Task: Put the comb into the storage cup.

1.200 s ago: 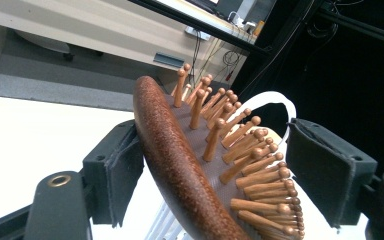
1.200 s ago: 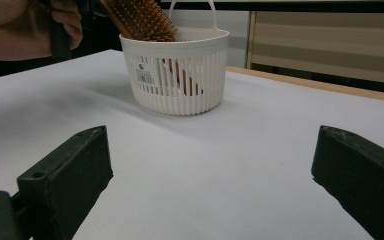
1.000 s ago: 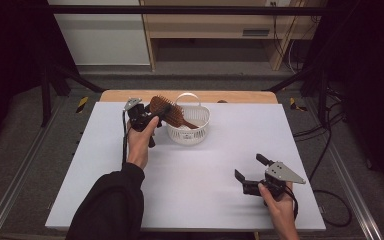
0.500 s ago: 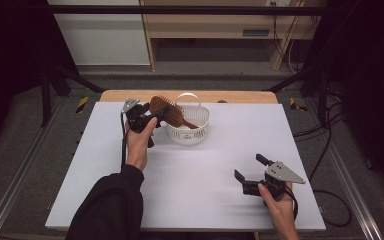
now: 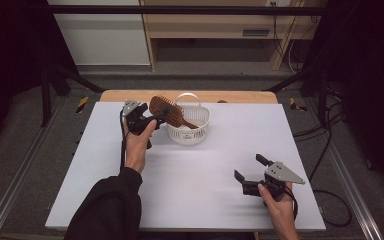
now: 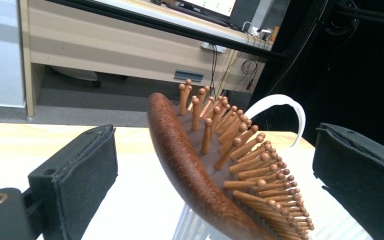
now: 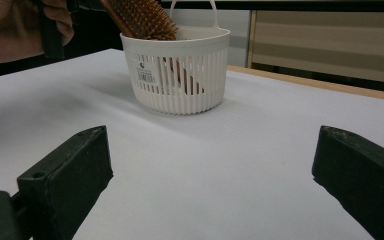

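Brown wooden paddle hairbrush (image 5: 166, 111): propped in white slotted plastic basket (image 5: 189, 131), handle down, head over the rim. Left gripper view: pegs, jaws just opened, clear of it. Left gripper (image 5: 152, 120) raised beside the head; right gripper (image 5: 251, 173) gaping, low over white table (image 5: 205, 165).

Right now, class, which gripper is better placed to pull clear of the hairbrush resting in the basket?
Left. The left gripper has just opened around the hairbrush propped in the basket; the right gripper waits far off.
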Demonstrator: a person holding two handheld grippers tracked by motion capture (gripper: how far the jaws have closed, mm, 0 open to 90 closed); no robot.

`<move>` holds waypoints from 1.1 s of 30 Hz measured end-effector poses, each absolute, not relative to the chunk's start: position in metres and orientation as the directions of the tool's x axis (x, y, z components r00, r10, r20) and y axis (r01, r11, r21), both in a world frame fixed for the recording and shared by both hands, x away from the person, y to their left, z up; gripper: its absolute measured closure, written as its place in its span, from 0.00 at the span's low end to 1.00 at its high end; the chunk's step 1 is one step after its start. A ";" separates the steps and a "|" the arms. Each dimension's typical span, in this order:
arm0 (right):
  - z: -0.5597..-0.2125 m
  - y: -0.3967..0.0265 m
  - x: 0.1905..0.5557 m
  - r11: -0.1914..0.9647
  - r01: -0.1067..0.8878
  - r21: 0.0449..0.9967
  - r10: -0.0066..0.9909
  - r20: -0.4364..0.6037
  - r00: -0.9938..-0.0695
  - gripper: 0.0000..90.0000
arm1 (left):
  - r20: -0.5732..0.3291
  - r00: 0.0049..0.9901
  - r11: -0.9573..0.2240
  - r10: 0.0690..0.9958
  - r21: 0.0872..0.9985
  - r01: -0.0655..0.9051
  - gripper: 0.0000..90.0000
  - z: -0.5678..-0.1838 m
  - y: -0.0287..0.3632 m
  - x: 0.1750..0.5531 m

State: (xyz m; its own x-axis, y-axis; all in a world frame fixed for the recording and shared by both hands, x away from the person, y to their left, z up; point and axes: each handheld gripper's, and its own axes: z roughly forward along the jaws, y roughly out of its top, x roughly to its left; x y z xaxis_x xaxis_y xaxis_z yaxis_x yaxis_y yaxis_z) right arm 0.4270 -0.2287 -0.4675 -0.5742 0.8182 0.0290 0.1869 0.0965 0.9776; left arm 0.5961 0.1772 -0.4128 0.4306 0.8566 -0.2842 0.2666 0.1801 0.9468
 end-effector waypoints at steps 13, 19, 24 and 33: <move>-0.468 -0.228 0.428 0.100 0.190 0.977 0.817 0.028 -0.575 0.03 | -0.284 0.431 0.180 0.856 0.947 0.266 0.04 -0.413 0.182 0.589; -0.468 -0.228 0.427 0.099 0.188 0.977 0.818 0.028 -0.575 0.03 | -0.268 0.438 0.169 0.858 0.953 0.252 0.04 -0.412 0.182 0.583; -0.468 -0.228 0.427 0.099 0.188 0.977 0.817 0.028 -0.576 0.03 | -0.265 0.435 0.173 0.861 0.955 0.241 0.04 -0.412 0.183 0.578; -0.468 -0.227 0.427 0.100 0.188 0.977 0.817 0.027 -0.575 0.03 | -0.249 0.427 0.158 0.869 0.958 0.238 0.04 -0.414 0.185 0.573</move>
